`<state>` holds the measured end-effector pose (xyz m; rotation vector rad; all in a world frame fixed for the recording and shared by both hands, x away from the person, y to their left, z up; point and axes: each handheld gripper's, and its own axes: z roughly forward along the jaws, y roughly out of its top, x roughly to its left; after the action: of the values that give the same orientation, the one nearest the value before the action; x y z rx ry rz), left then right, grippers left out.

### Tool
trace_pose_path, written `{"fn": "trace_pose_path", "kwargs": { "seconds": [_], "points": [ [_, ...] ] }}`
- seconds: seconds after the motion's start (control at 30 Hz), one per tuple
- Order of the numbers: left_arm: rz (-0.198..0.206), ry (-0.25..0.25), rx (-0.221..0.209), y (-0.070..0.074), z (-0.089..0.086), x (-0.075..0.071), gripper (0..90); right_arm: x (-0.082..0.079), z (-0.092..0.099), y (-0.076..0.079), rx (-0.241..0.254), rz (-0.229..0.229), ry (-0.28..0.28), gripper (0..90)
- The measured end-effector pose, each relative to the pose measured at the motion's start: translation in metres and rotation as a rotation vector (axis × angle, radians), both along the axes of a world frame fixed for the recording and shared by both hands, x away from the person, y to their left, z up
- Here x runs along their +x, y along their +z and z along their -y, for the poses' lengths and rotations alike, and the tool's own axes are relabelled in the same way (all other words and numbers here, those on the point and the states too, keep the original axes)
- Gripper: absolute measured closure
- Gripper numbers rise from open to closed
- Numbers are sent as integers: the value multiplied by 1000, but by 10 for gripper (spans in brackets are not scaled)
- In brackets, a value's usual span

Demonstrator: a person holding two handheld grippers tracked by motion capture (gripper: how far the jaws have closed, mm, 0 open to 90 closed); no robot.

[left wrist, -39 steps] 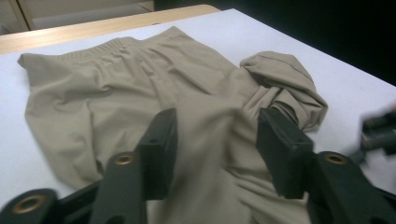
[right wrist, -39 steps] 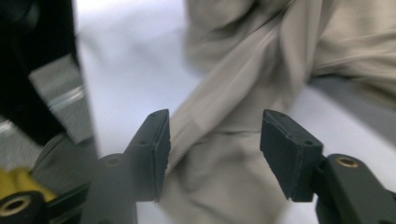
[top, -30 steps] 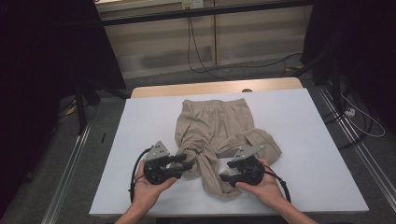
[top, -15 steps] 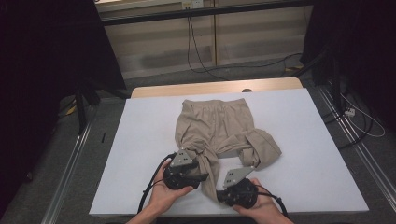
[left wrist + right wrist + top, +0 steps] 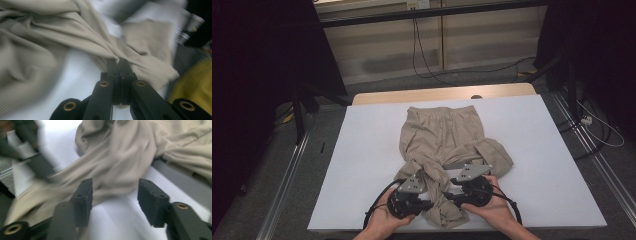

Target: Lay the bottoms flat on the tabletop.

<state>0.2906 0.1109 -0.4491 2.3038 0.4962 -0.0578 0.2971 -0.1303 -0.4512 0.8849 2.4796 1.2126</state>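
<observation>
We see plain beige shorts (image 5: 444,145) with a fine ribbed weave on a white counter (image 5: 362,160), and black grippers with brass-coloured rivets.

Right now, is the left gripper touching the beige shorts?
Touching: in the left gripper view, the left gripper has its jaws closed on a fold of the shorts.

- We see the left gripper (image 5: 428,204) has drawn in against the near leg of the beige shorts (image 5: 447,145); its jaws have just been closing and now pinch a fold of that cloth.
- The right gripper (image 5: 453,196) has come up beside the same leg; its jaws have just been opening, nothing between them.
</observation>
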Motion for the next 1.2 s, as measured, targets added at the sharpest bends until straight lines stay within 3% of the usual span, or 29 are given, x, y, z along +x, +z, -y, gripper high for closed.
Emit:
{"fn": "trace_pose_path", "kwargs": {
  "seconds": [0.1, 0.17, 0.2, 0.23, 0.27, 0.3, 0.37, 0.43, 0.47, 0.57, 0.63, 0.7, 0.73, 0.97, 1.0, 1.03, 1.1, 1.17, 1.2],
  "points": [
    [-27, -23, -35, 4, -8, -14, 898, 10, -9, -4, -7, 7, 10, 413],
    [-19, 6, -52, 6, -12, -16, 837, 12, -15, -8, -27, 6, 32, 425],
    [-5, 23, -73, 8, -15, -14, 747, 12, -18, -11, -43, 6, 38, 494],
    [27, 40, -95, 10, -17, -10, 721, 11, -20, -15, -60, 3, 51, 533],
    [74, 77, -106, 12, -20, -5, 692, 9, -21, -15, -54, 19, 60, 671],
    [99, 100, -107, 13, -21, -1, 639, 6, -21, -14, -44, -1, 98, 805],
    [132, 152, -123, 12, -23, 11, 610, -1, -23, -14, -48, 6, 121, 872],
    [156, 157, -96, 9, -19, 18, 564, -8, -23, -13, -52, -3, 142, 882],
    [146, 146, -78, 5, -13, 20, 558, -11, -22, -12, -49, -23, 160, 884],
    [140, 115, -12, -3, -1, 18, 572, -22, -17, -10, -56, -41, 161, 885],
    [112, 75, 22, -9, 4, 13, 716, -27, -14, -10, -54, -50, 165, 885],
    [75, 50, 11, -7, 5, 7, 892, -34, -11, -9, -53, -72, 175, 886],
    [53, 40, 10, -7, 4, 3, 897, -37, -10, -10, -54, -79, 178, 885],
    [-70, -35, -12, -2, -9, -33, 900, -71, -3, -9, -31, -129, 213, 879],
    [-71, -30, -39, 0, -14, -38, 896, -75, -1, -9, -31, -136, 221, 864],
    [-63, -19, -50, 2, -19, -40, 872, -79, 1, -8, -28, -135, 223, 795],
    [-48, 40, -80, 6, -28, -38, 694, -79, 2, -7, -16, -121, 202, 612],
    [-14, 78, -100, 11, -38, -30, 670, -71, 3, -3, -3, -93, 157, 501],
    [-4, 107, -114, 12, -41, -26, 658, -68, 3, -2, 6, -90, 148, 490]
  ]
}}
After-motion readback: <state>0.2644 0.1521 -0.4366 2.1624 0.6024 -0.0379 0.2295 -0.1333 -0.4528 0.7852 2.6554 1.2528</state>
